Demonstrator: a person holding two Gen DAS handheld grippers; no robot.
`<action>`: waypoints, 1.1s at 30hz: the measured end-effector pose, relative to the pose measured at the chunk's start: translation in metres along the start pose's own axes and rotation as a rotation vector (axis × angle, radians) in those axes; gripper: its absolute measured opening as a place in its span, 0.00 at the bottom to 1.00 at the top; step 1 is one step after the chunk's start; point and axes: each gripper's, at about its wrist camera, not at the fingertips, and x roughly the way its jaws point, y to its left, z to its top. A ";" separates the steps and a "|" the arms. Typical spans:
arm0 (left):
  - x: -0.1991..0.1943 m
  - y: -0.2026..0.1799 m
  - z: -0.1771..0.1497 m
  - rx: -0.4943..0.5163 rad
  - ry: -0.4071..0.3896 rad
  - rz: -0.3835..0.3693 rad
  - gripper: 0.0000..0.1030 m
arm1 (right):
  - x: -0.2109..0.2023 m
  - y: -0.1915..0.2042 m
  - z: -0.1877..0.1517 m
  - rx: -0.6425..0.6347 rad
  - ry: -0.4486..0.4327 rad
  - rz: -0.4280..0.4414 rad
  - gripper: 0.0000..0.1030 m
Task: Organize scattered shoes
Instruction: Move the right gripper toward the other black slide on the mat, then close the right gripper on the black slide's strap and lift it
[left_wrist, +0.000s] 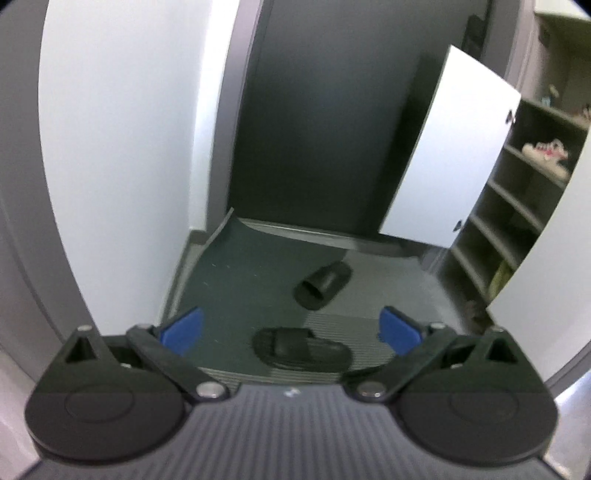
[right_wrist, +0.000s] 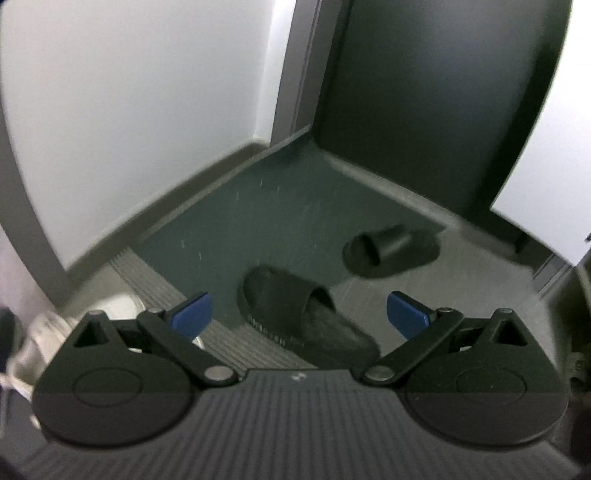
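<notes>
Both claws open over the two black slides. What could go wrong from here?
1. The near black slide straddles the dark mat edge and the ribbed strip, so a claw tip may catch there.
2. The far black slide lies skewed, so a side pinch could slip.
3. The open white cabinet door stands beside the shoe shelves; a carried slide might clip it.
</notes>
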 end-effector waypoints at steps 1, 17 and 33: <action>0.006 -0.002 -0.001 -0.011 0.007 0.013 1.00 | 0.010 0.000 -0.003 -0.002 0.021 0.012 1.00; 0.174 -0.005 0.021 -0.031 0.218 0.170 1.00 | 0.224 0.003 -0.038 0.021 0.240 0.081 0.66; 0.234 0.019 0.034 -0.013 0.270 0.192 1.00 | 0.270 0.010 -0.014 0.664 0.107 0.139 0.19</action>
